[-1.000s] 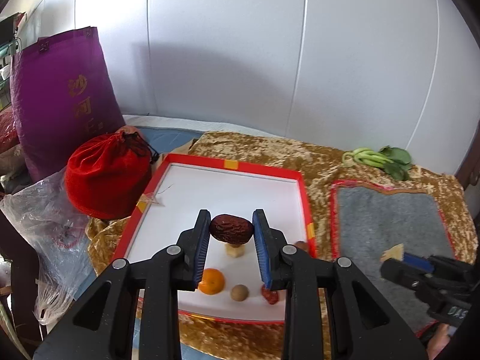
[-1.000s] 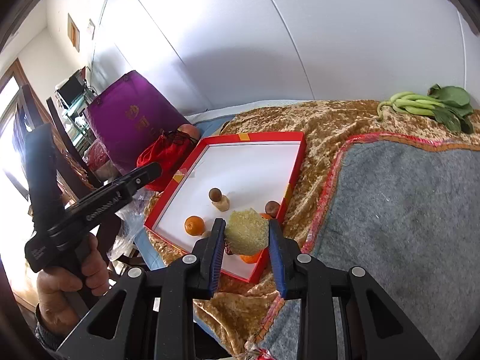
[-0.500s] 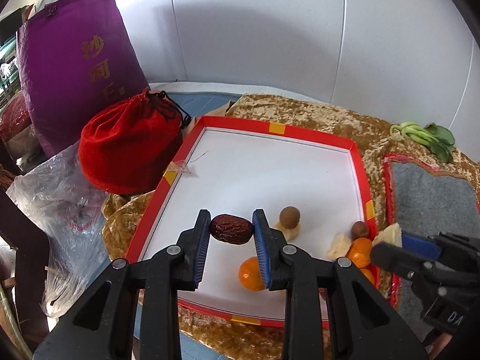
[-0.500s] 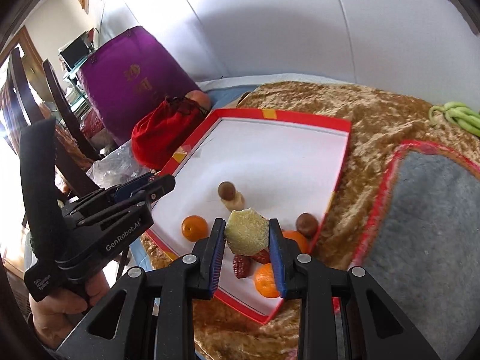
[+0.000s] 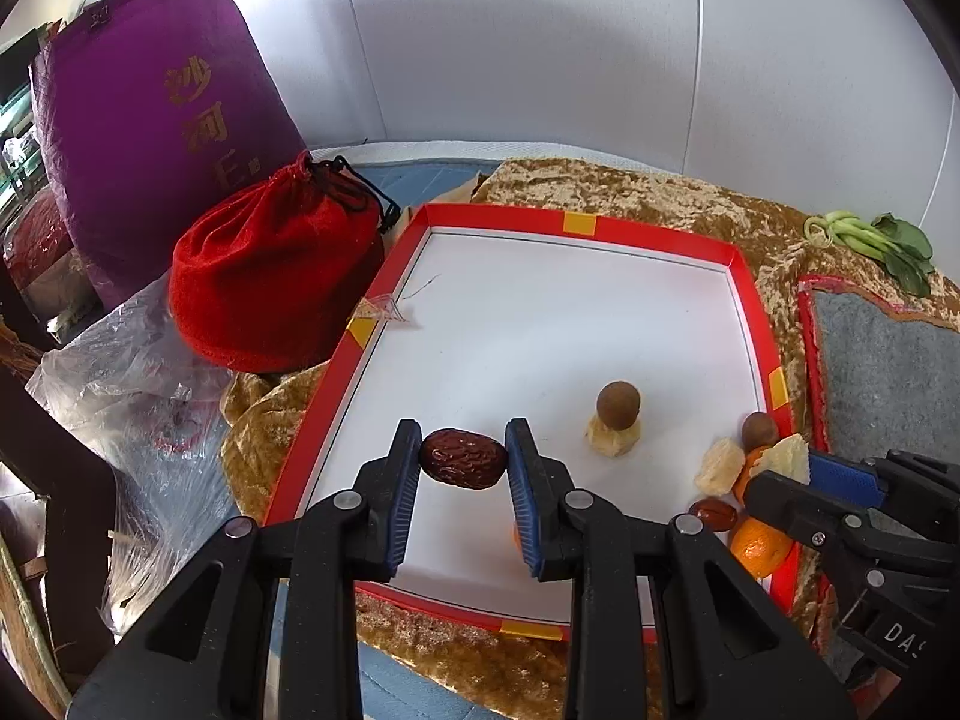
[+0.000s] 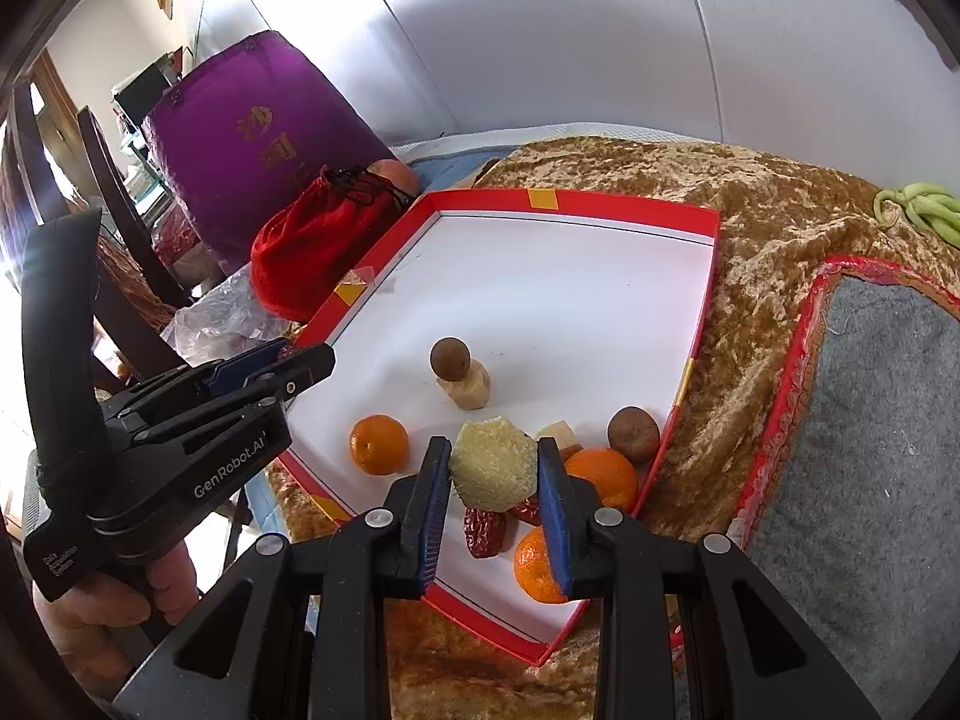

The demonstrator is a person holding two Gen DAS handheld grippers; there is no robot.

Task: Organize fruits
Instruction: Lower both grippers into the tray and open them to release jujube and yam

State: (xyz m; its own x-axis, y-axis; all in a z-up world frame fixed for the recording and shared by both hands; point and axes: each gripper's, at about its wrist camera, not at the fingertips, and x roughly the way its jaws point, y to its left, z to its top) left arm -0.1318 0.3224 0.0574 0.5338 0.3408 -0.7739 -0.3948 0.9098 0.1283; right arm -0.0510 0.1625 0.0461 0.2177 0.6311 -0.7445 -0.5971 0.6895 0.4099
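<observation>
My left gripper (image 5: 462, 459) is shut on a wrinkled dark red date (image 5: 463, 458), held low over the near left part of the red-rimmed white tray (image 5: 576, 222). My right gripper (image 6: 493, 468) is shut on a pale yellow fruit chunk (image 6: 493, 463) over the tray's (image 6: 624, 201) near right corner. In the tray lie a brown longan on a pale chunk (image 6: 459, 372), another longan (image 6: 633, 435), three small oranges (image 6: 379, 444), two red dates (image 6: 485, 531) and a pale chunk (image 6: 558, 433). The right gripper also shows in the left wrist view (image 5: 840, 483).
A red drawstring pouch (image 5: 273, 276) and a purple bag (image 5: 156, 120) stand left of the tray, with a plastic bag (image 5: 132, 372) in front. A grey mat (image 6: 870, 420) lies to the right on the gold cloth (image 6: 762, 222). Green vegetables (image 5: 870, 237) lie at the far right.
Both grippers moved forward and down over the tray with their fruit still held. The left one now sits close above the tray's near left area.
</observation>
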